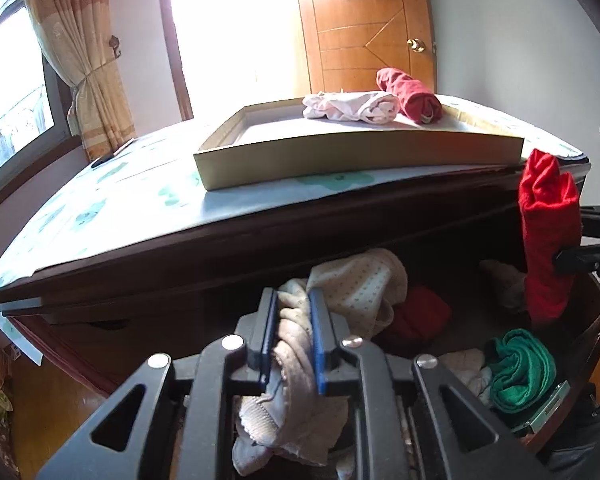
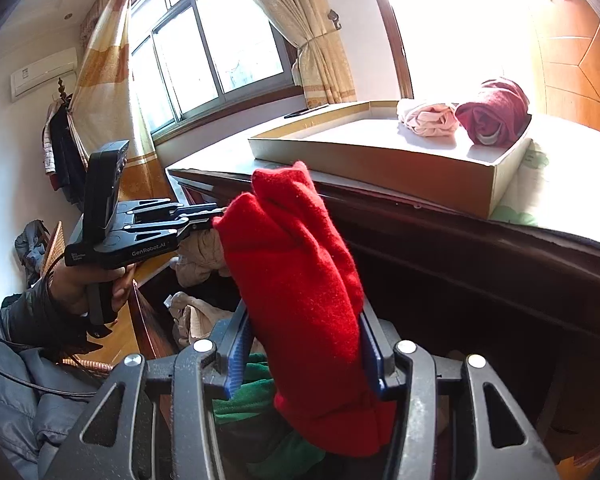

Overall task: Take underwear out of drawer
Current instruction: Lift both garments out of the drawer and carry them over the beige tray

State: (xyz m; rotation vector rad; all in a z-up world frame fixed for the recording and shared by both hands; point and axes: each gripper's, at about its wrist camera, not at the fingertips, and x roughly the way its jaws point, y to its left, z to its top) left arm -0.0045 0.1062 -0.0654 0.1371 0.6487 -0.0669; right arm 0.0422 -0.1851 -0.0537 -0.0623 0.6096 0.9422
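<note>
My left gripper (image 1: 293, 336) is shut on a beige underwear piece (image 1: 296, 364) above the open drawer (image 1: 588, 320); it also shows in the right wrist view (image 2: 210, 224). My right gripper (image 2: 304, 344) is shut on a bright red underwear piece (image 2: 296, 280), held up above the drawer; that piece also shows in the left wrist view (image 1: 548, 232). In the drawer lie a dotted cream piece (image 1: 360, 284), a red piece (image 1: 420, 312) and a green piece (image 1: 520, 372). A shallow cardboard tray (image 1: 360, 156) on the dresser top holds a pink piece (image 1: 352, 106) and a dark red roll (image 1: 410, 94).
The dresser top (image 1: 120, 208) has a patterned cover. A dark flat object (image 1: 104, 160) lies at its far left edge. A curtained window (image 2: 204, 60) and a wooden door (image 1: 364, 40) stand behind. The person's sleeve (image 2: 28, 320) is at left.
</note>
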